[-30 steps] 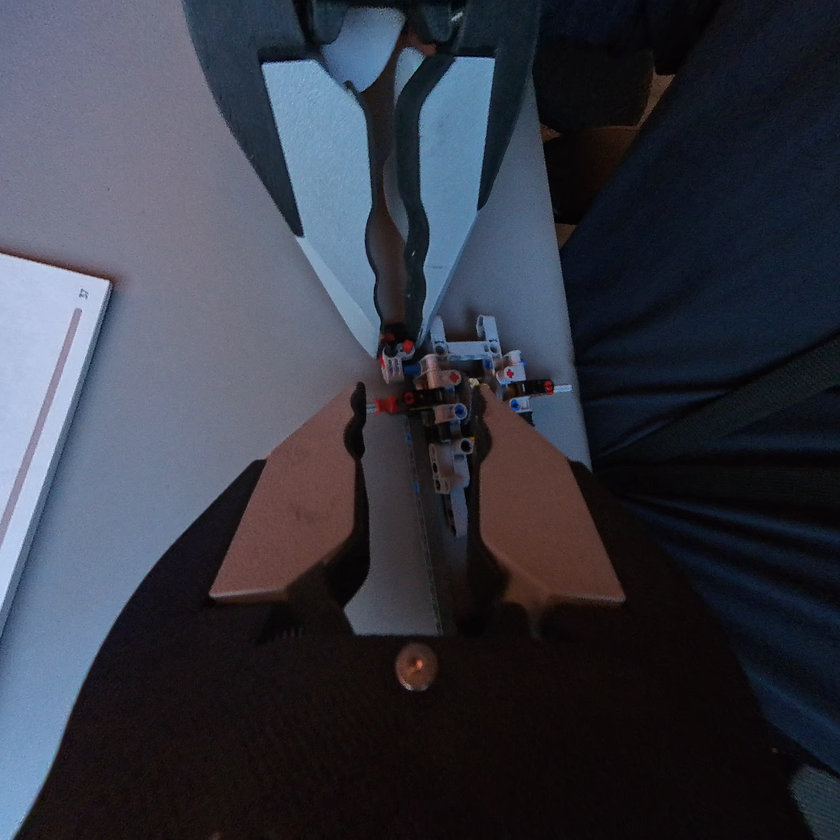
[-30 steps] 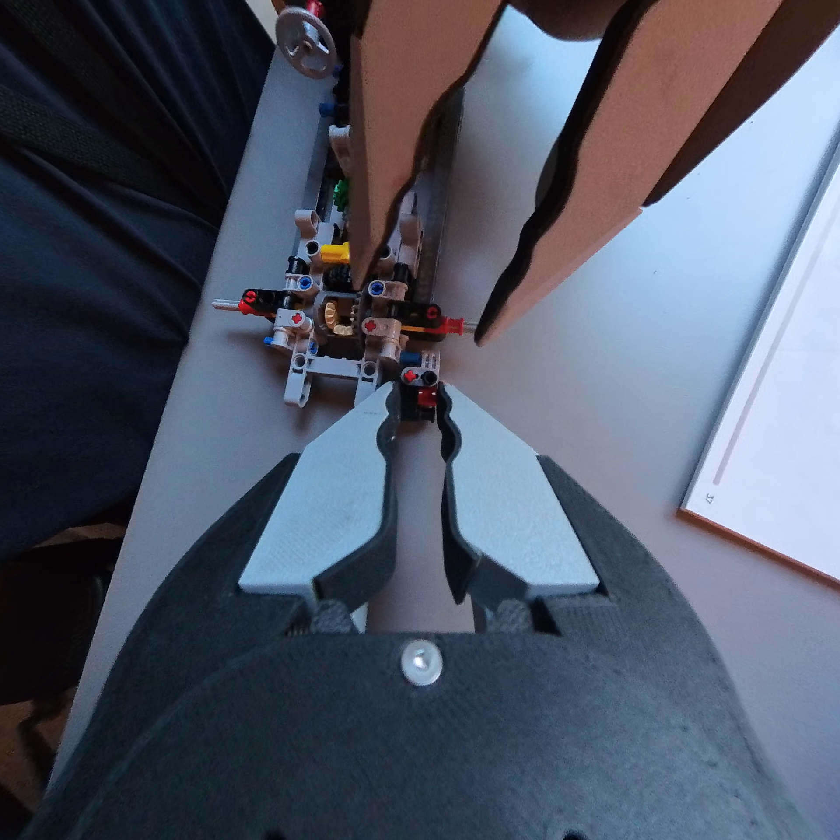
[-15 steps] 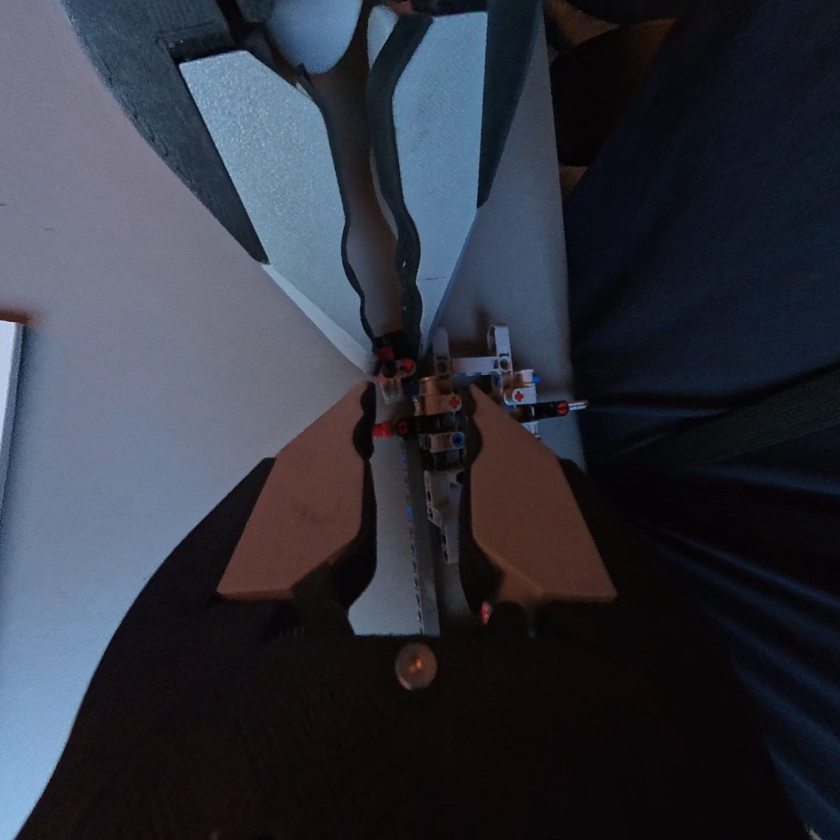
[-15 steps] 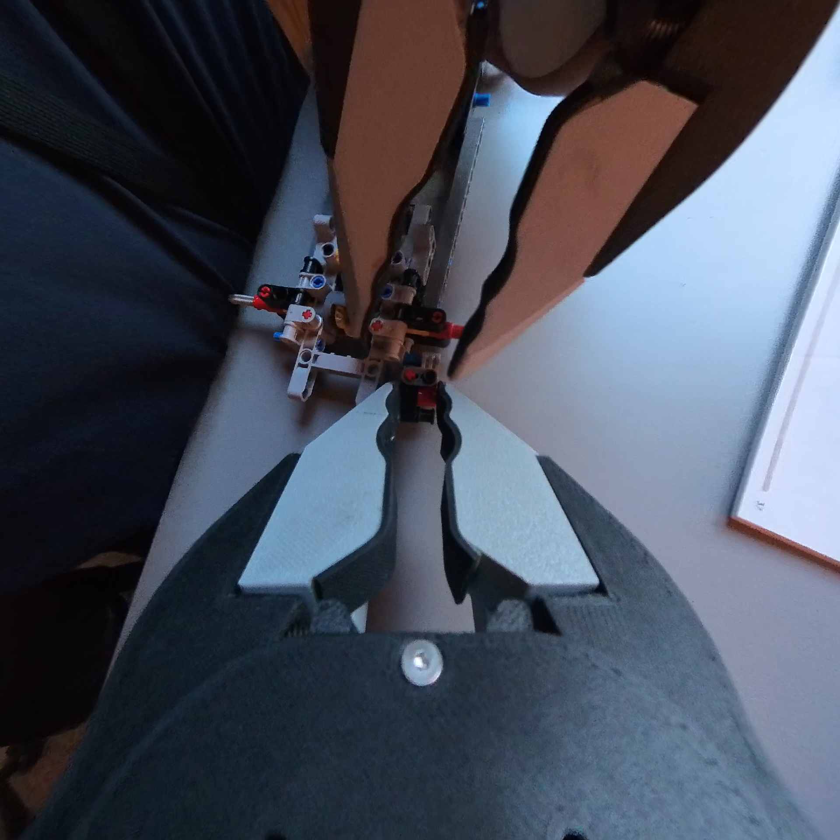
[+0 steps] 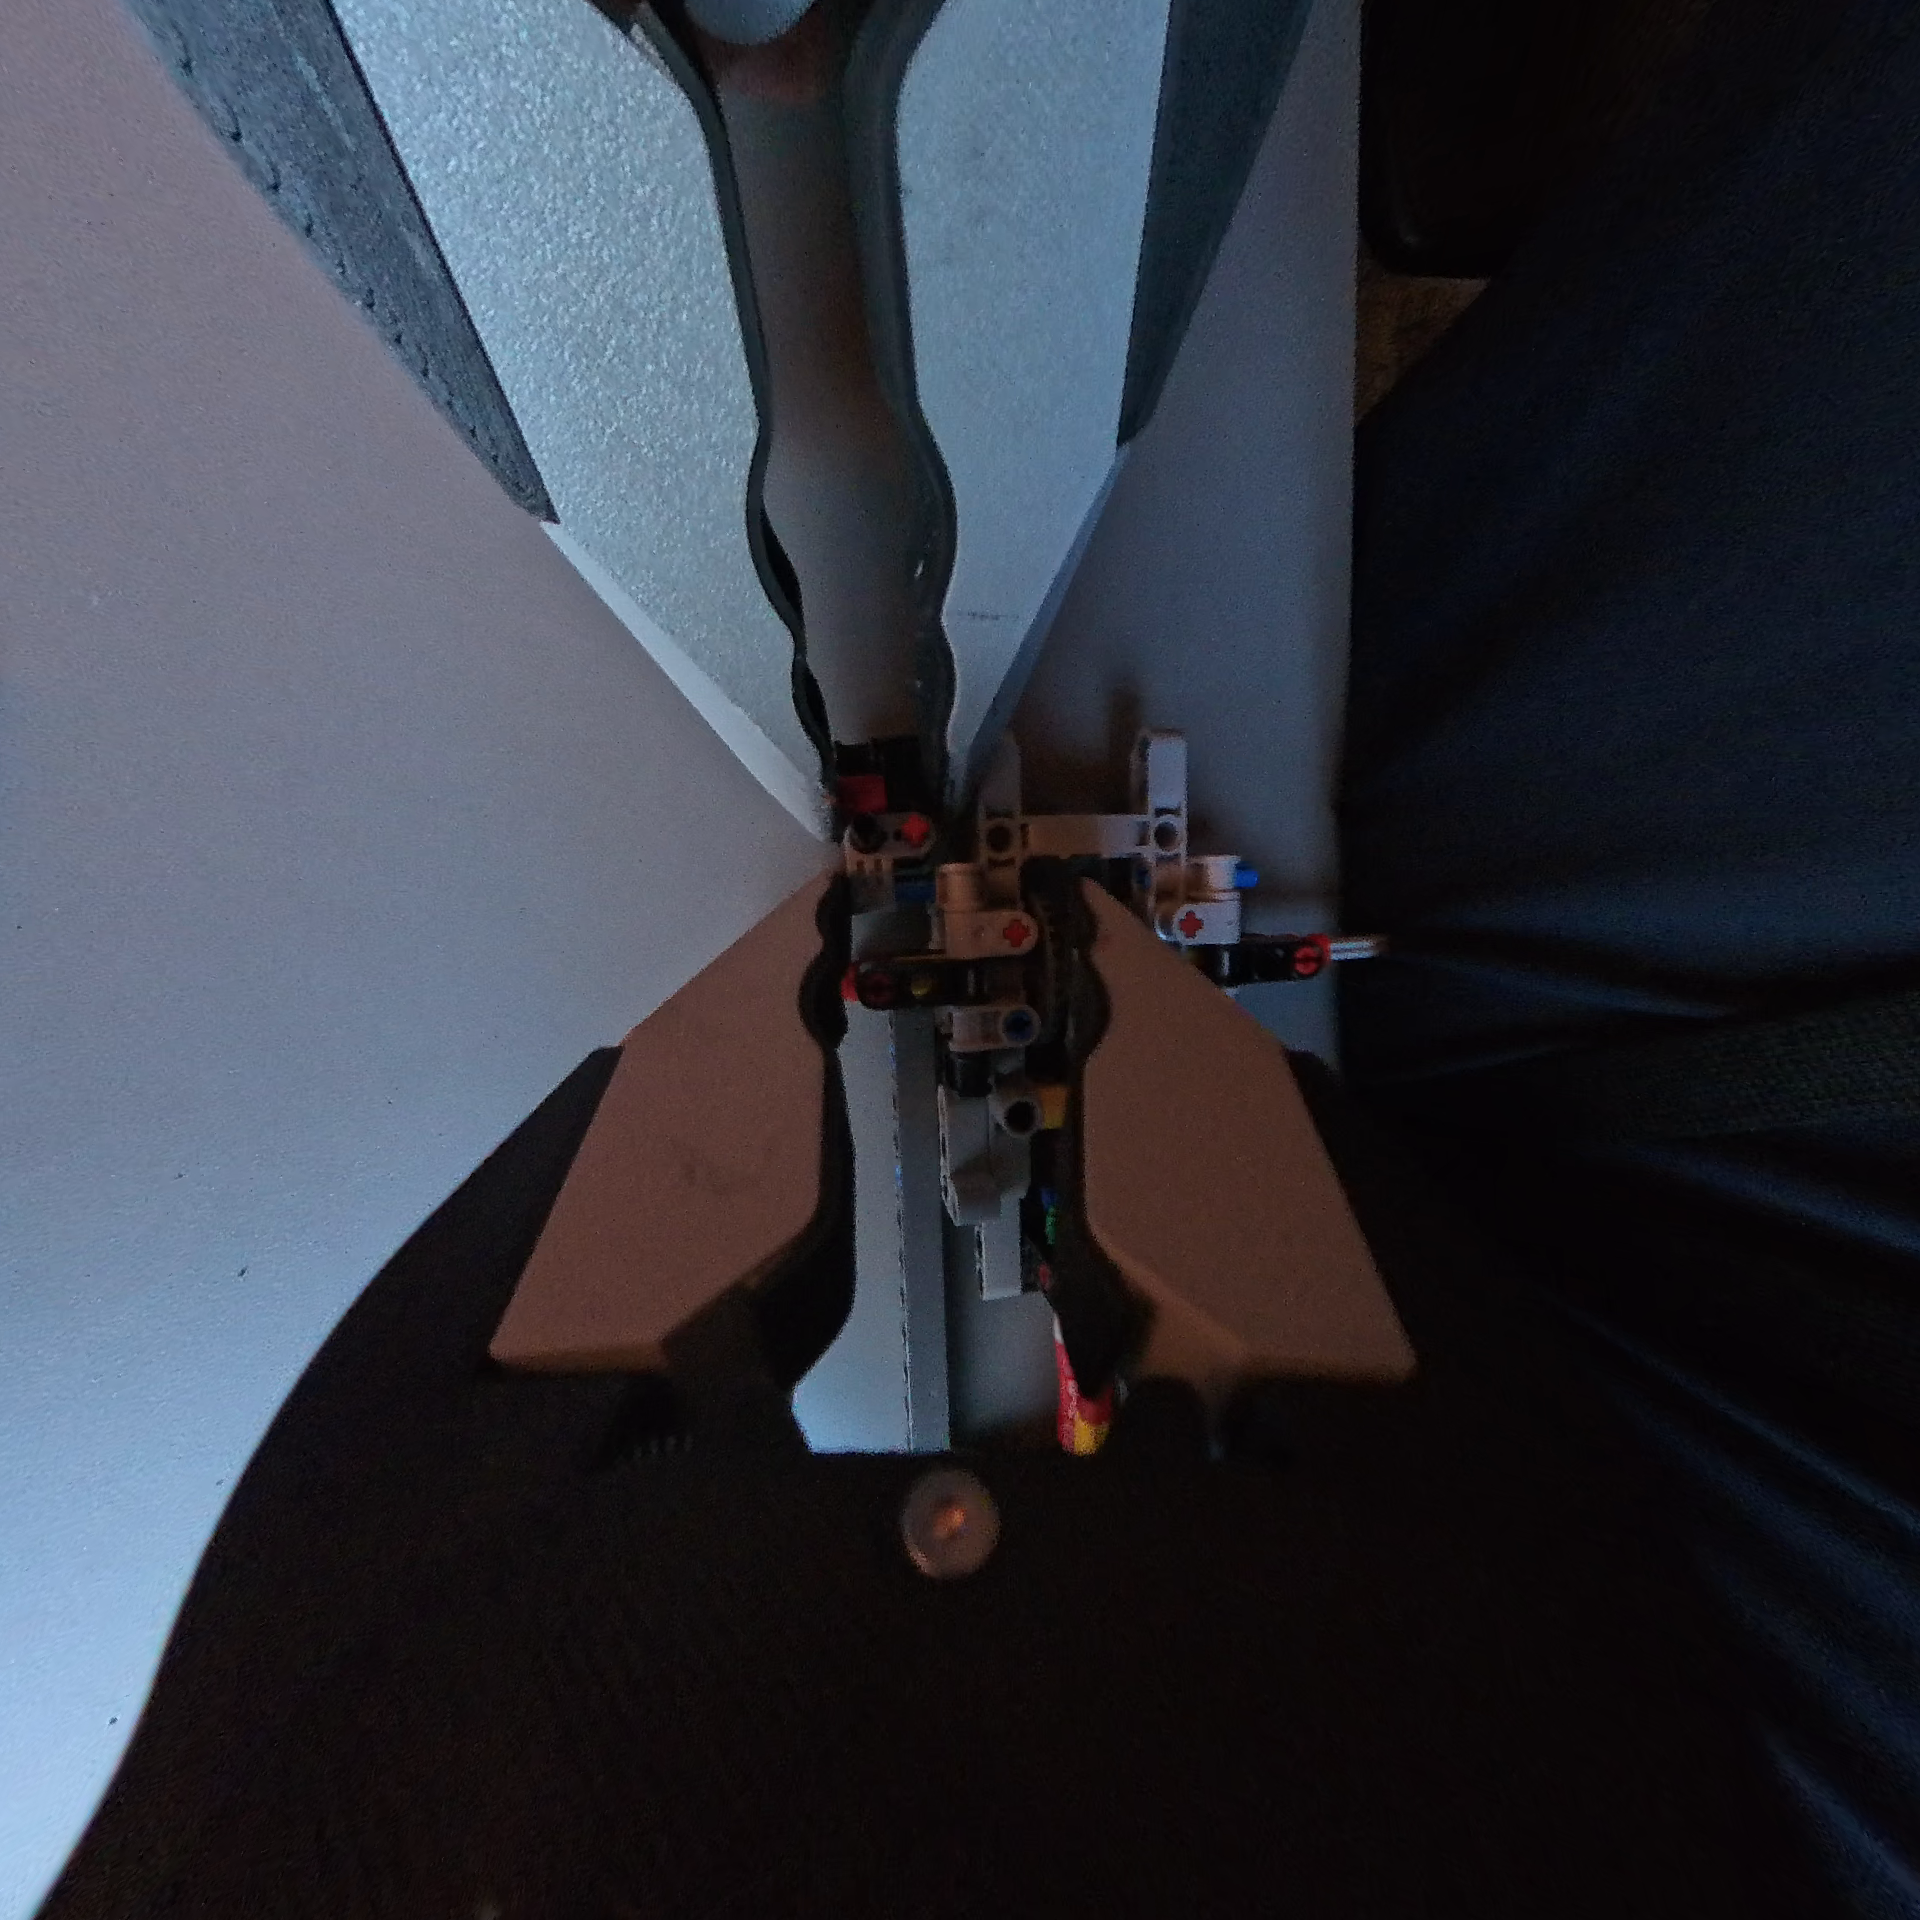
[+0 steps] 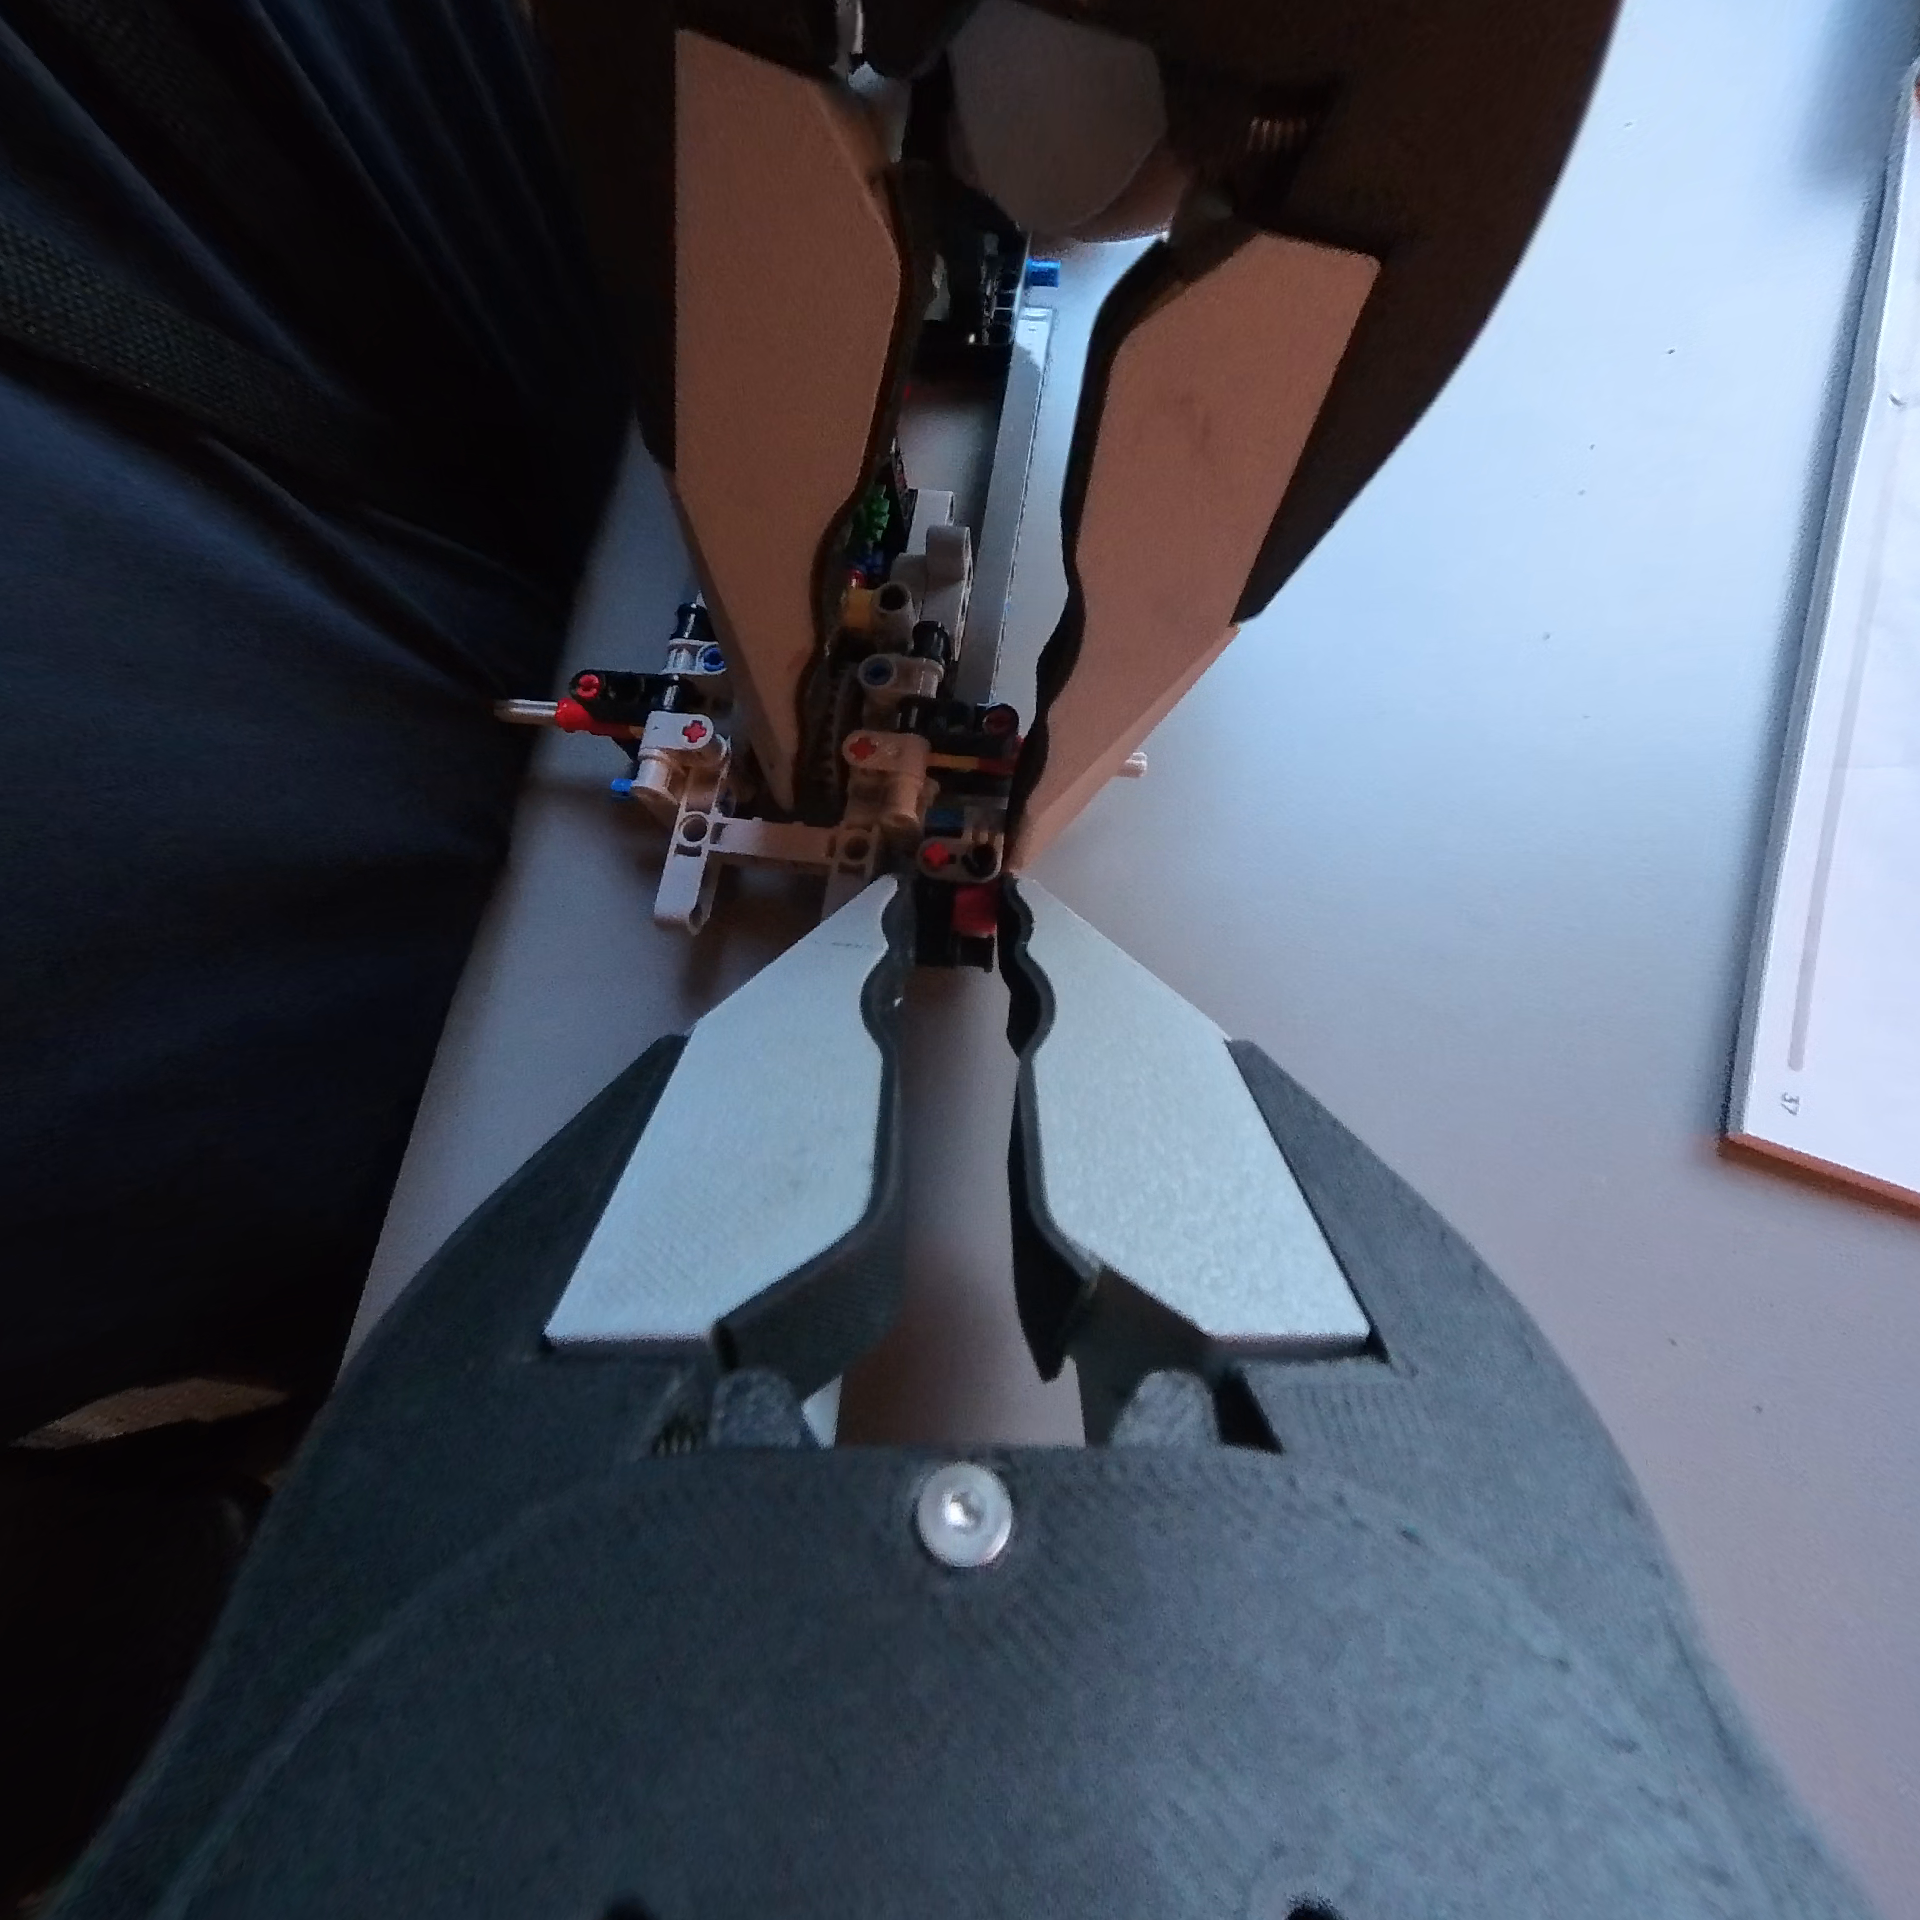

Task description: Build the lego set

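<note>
Left wrist view: your tan-fingered left hand-held gripper [image 5: 951, 914] pinches the grey, black and red plastic beam-and-pin model [image 5: 982, 1143], which lies on the pale grey counter [image 5: 312, 831] near its 3 o'clock edge. At 12 o'clock, your grey-fingered right hand-held gripper [image 5: 894, 769] clamps a small black-and-red plastic piece [image 5: 873, 795] at the model's tip.

Right wrist view: the same clamp sits at centre, with a white paper booklet [image 6: 1829, 727] at 3 o'clock.
</note>
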### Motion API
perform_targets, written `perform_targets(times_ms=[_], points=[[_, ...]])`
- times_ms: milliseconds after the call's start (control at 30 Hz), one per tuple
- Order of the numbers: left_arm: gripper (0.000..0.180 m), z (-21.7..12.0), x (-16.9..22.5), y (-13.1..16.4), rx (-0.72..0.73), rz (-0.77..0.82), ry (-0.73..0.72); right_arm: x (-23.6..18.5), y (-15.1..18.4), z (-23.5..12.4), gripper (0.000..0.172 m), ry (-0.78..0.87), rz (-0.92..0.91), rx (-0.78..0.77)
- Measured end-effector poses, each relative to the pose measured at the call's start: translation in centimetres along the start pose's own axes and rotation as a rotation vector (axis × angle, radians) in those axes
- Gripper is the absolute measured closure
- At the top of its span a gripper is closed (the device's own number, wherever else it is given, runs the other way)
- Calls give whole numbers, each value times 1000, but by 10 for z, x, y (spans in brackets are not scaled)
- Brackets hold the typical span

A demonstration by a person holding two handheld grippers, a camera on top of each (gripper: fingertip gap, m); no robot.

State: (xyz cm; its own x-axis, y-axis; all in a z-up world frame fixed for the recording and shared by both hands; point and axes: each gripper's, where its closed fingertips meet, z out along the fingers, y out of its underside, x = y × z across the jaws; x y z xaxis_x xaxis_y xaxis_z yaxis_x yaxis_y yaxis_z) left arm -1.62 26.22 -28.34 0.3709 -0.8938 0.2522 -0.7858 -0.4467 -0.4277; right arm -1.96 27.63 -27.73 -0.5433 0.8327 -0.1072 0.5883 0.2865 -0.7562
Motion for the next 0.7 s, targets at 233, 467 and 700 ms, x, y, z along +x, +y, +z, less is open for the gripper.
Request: perform_targets(times_ms=[233,467,700], points=[[142,0,0,-1,37,-28,16,-1,0,0,159,6,-37,27],[143,1,1,-3,35,-6,-16,-3,1,-1,159,47,-80,9],[144,2,5,-2,17,45,-42,-9,0,0,160,116,-95,-1]])
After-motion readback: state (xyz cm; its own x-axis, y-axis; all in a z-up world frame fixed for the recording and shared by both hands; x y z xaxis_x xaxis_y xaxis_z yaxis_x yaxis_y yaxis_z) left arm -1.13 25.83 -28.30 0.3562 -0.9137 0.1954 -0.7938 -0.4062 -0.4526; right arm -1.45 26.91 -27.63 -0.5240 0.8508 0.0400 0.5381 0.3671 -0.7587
